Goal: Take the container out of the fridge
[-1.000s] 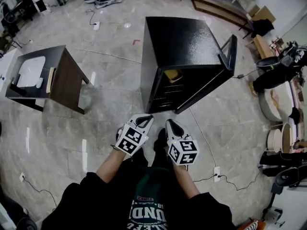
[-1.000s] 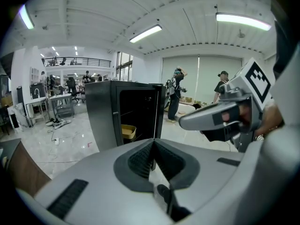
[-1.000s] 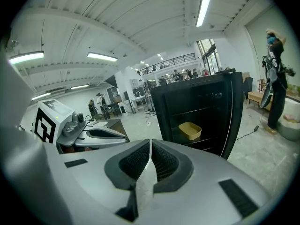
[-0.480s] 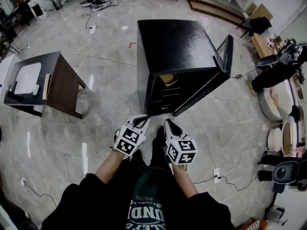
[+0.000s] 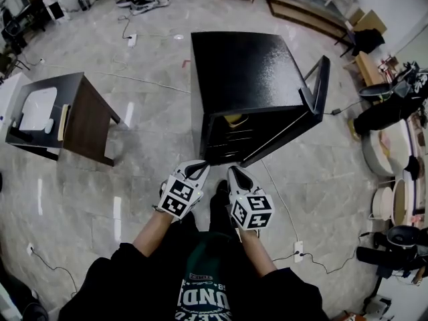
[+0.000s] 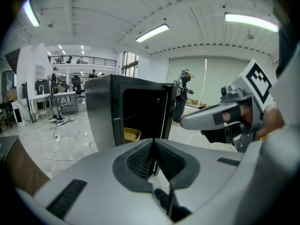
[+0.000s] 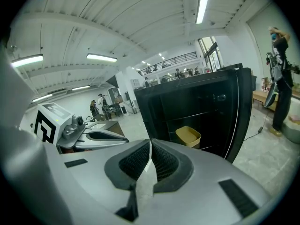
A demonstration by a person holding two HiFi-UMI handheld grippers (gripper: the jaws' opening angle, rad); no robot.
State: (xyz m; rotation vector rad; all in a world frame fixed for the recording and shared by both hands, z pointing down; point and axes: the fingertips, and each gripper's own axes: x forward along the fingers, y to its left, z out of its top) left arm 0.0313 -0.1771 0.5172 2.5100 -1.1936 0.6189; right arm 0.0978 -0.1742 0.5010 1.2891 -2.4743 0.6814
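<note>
Before the open fridge [image 5: 247, 65], the left gripper [image 5: 198, 168] and right gripper [image 5: 237, 174] hover, jaws pressed together and empty; a yellow container [image 7: 188, 136] sits inside.

The fridge [image 5: 241, 72] has drawn nearer the left gripper [image 5: 196, 168] and right gripper [image 5: 238, 173]; its yellow container [image 5: 235, 119] sits lower in view.

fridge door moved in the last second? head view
No. The fridge door stands open at the same angle to the fridge body as before; only the whole view has shifted slightly.
</note>
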